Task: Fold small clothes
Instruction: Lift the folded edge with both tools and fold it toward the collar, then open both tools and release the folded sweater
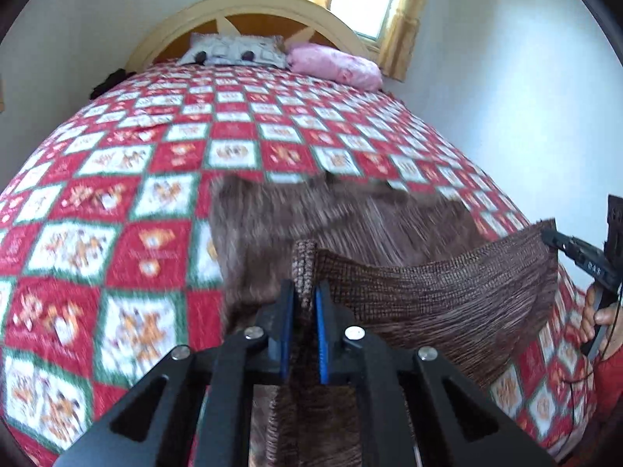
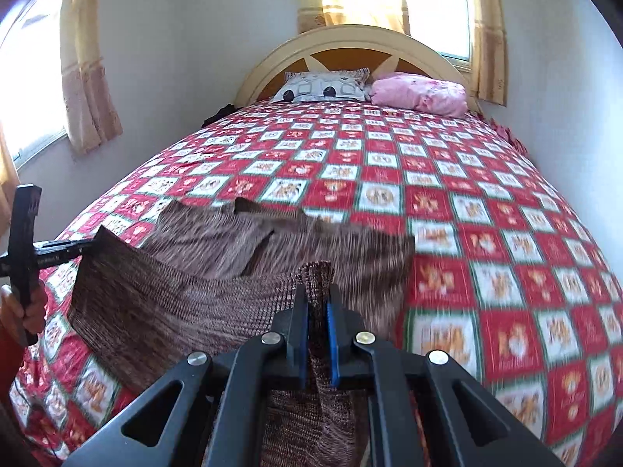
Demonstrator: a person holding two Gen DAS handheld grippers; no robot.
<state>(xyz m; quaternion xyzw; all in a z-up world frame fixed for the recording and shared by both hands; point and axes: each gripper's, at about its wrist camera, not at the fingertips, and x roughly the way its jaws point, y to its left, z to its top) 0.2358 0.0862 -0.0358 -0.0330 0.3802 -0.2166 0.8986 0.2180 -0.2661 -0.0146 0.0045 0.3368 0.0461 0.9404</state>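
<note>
Both grippers, left gripper [image 1: 305, 303] and right gripper [image 2: 316, 307], pinch the near hem of the brown knit garment [image 1: 389, 241], which drapes across the checked bedspread [image 1: 155, 155]. Soft, light and limp, it seems best held at the corners. Only the right view shows a side window [image 2: 27, 78] left of the bedspread.

One brown garment [image 1: 409, 272], two grippers [image 1: 305, 303] [image 2: 316, 311], two pillows [image 2: 325, 85] [image 2: 420, 93], one bed [image 2: 428, 179], two windows [image 2: 432, 0] [image 2: 27, 89].
</note>
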